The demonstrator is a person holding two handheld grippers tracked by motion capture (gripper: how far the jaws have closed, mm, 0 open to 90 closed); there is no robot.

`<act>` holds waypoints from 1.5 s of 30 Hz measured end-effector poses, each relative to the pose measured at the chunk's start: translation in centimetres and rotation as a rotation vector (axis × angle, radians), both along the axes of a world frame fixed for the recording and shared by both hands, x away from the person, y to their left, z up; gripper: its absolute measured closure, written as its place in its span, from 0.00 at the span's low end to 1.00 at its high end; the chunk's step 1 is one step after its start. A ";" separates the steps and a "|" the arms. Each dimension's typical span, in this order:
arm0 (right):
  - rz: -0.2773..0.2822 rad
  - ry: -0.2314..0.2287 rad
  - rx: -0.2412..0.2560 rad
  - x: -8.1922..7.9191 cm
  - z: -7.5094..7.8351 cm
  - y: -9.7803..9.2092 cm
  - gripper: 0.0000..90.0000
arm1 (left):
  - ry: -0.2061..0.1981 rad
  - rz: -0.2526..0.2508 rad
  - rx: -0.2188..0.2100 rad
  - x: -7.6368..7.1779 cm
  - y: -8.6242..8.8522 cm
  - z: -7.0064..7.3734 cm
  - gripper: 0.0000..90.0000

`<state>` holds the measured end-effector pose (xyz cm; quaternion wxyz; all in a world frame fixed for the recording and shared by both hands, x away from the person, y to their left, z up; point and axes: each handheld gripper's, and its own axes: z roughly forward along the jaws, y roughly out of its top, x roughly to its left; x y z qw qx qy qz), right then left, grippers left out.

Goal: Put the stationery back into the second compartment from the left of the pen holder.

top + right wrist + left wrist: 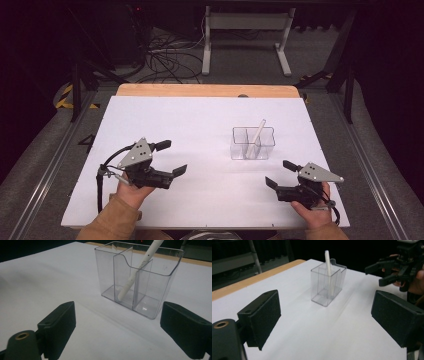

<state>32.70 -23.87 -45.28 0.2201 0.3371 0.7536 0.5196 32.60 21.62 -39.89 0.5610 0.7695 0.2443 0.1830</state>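
A white pen (pixel 135 275) leans toward one o'clock in a clear divided holder (pixel 252 143). Light, stiff and likely slick, it is best pinched at its upper shaft. Both the left gripper (pixel 170 157) and right gripper (pixel 281 173) are spread wide, empty.

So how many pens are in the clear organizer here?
1. A single white pen leans tilted in the middle compartment of the clear organizer, its tip on the floor. The transparent walls hide nothing.
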 end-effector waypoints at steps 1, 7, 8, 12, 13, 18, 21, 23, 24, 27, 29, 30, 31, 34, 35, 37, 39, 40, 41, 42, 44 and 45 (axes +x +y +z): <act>-0.001 0.000 -0.003 0.0 0.0 0.0 0.16 | 0.004 0.000 0.000 -0.1 0.2 -0.3 0.10; -0.007 -0.004 -0.010 0.0 -0.1 0.0 0.16 | 0.009 0.024 0.046 -1.0 1.3 -2.2 0.08; -0.009 -0.003 -0.010 0.0 -0.1 0.0 0.16 | 0.007 0.025 0.052 -1.1 1.5 -2.5 0.08; -0.010 0.000 -0.010 0.0 -0.1 -0.1 0.16 | 0.019 0.040 0.048 -1.5 2.5 -3.6 0.07; -0.009 -0.001 -0.010 0.0 -0.1 -0.1 0.16 | 0.025 0.042 0.040 -1.6 2.8 -3.9 0.07; -0.006 -0.001 -0.015 0.0 -0.2 0.0 0.16 | 0.052 0.054 0.019 -1.9 4.0 -5.7 0.07; -0.005 0.001 -0.018 0.1 -0.3 0.0 0.16 | 0.054 0.069 0.003 -2.0 4.6 -6.3 0.06; -0.008 0.006 -0.025 0.1 -0.4 0.1 0.16 | 0.057 0.077 0.018 -1.9 4.8 -6.6 0.06; -0.005 0.006 -0.030 0.2 -0.5 0.1 0.16 | 0.057 0.083 0.017 -1.9 5.0 -6.8 0.06; -0.007 0.007 -0.037 0.2 -0.6 0.1 0.16 | 0.064 0.100 0.032 -1.9 5.5 -7.3 0.06; -0.011 0.008 -0.039 0.2 -0.6 0.0 0.16 | 0.075 0.106 -0.004 -1.9 5.9 -7.2 0.06; -0.014 0.009 -0.040 0.2 -0.7 0.0 0.16 | 0.077 0.109 -0.021 -2.0 6.0 -7.1 0.06; -0.016 0.010 -0.040 0.3 -0.7 -0.1 0.16 | 0.077 0.116 -0.029 -2.0 6.1 -7.1 0.06; -0.013 0.012 -0.043 0.3 -0.8 -0.1 0.16 | 0.053 0.135 -0.017 -2.1 6.4 -6.9 0.06; -0.014 0.013 -0.043 0.3 -0.8 -0.1 0.16 | 0.034 0.144 -0.005 -2.1 6.5 -6.7 0.06; -0.013 0.013 -0.043 0.3 -0.9 -0.1 0.16 | 0.030 0.145 -0.011 -2.1 6.7 -6.6 0.06; -0.016 0.017 -0.038 0.4 -0.9 -0.1 0.16 | 0.041 0.146 -0.016 -2.1 6.6 -6.7 0.06; -0.016 0.019 -0.038 0.4 -0.9 -0.2 0.16 | 0.039 0.146 -0.008 -2.1 6.6 -6.7 0.06; -0.013 0.018 -0.042 0.4 -1.0 -0.2 0.16 | 0.034 0.145 -0.003 -2.1 6.6 -6.7 0.06; -0.013 0.018 -0.043 0.4 -1.0 -0.2 0.16 | 0.030 0.148 -0.006 -2.1 6.5 -6.7 0.06; -0.014 0.018 -0.042 0.4 -1.0 -0.2 0.16 | 0.035 0.150 -0.012 -2.2 6.5 -6.6 0.06; -0.014 0.018 -0.042 0.4 -1.0 -0.2 0.16 | 0.036 0.150 -0.013 -2.1 6.6 -6.6 0.06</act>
